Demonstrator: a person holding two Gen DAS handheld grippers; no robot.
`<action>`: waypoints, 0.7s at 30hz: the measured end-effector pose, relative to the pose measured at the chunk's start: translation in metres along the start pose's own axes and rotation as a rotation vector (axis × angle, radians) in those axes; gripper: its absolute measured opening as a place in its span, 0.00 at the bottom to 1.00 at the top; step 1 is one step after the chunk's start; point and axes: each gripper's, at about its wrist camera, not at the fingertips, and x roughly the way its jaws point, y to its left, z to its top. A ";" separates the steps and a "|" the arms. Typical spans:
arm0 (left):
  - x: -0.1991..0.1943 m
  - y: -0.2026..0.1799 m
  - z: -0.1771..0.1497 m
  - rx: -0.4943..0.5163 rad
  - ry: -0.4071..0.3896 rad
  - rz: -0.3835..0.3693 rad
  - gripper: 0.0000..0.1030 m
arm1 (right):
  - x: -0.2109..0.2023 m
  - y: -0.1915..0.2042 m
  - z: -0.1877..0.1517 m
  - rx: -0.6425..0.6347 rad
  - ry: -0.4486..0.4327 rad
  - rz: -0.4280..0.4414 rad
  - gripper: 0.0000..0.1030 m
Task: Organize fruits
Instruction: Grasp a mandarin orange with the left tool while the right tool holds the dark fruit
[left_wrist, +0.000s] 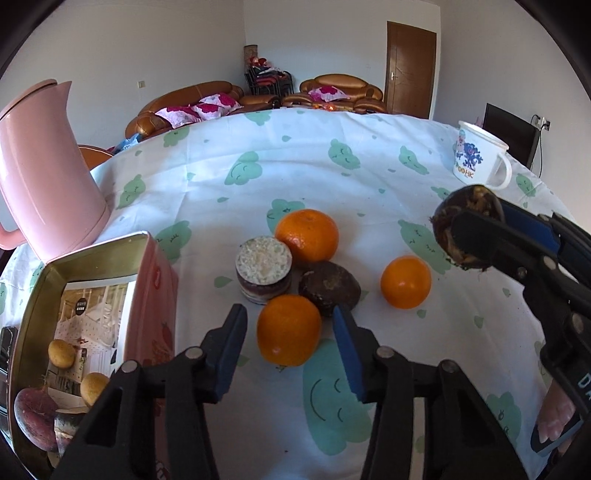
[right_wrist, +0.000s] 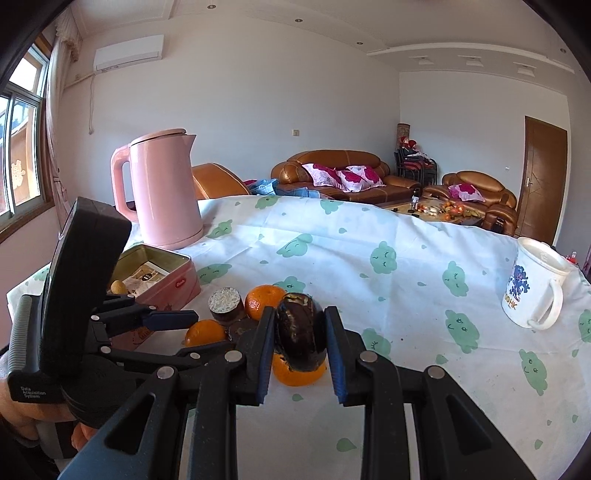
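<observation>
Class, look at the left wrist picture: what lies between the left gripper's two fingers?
An orange on the tablecloth sits between the left gripper fingers; the pads do not touch it.

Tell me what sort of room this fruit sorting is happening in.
Most likely a home living room. Brown leather sofas with floral cushions line the far wall, an air conditioner hangs high up, and the work goes on at a table under a cloud-print cloth with a pink kettle.
</observation>
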 end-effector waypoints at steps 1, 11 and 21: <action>0.001 -0.002 0.000 0.006 0.002 0.006 0.49 | 0.000 -0.001 0.000 0.002 -0.001 0.002 0.27; 0.010 0.004 -0.001 -0.026 0.051 -0.046 0.37 | 0.000 -0.004 0.000 0.013 0.008 0.007 0.27; 0.000 0.004 -0.002 -0.025 -0.004 -0.044 0.36 | 0.002 -0.006 -0.001 0.021 0.001 0.010 0.27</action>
